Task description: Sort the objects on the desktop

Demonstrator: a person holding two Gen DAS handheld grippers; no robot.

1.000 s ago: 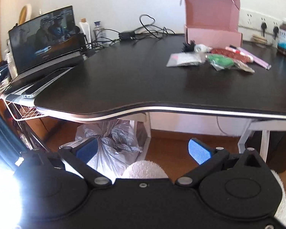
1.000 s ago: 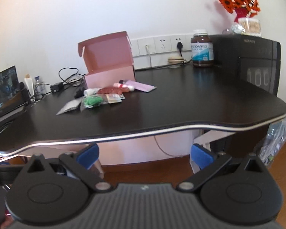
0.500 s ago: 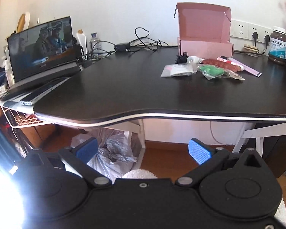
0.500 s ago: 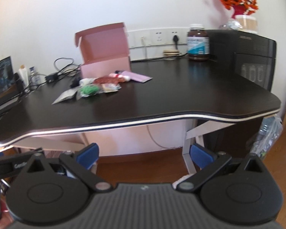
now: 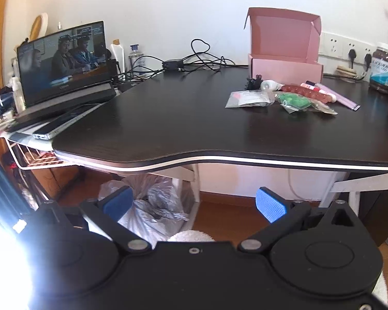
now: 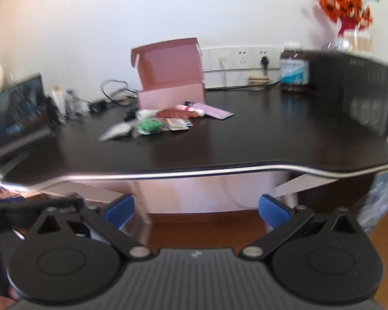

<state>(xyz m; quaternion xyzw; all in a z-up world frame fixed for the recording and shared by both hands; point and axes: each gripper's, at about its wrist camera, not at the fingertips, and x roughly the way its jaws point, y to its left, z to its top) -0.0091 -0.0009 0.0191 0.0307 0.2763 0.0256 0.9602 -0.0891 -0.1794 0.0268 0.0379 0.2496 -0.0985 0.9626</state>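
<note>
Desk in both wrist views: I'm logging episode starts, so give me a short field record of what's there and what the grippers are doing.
surface: dark desk
container: pink box, lid open, at the back of the desk
loose items: cluster in front of the box, including a green packet, a clear bag, a red beaded string and a pink flat pack
other: brown jar, laptop with screen on
left gripper: open, empty, below the desk edge
right gripper: open, empty, below the desk edge
task state: nothing picked up yet
</note>
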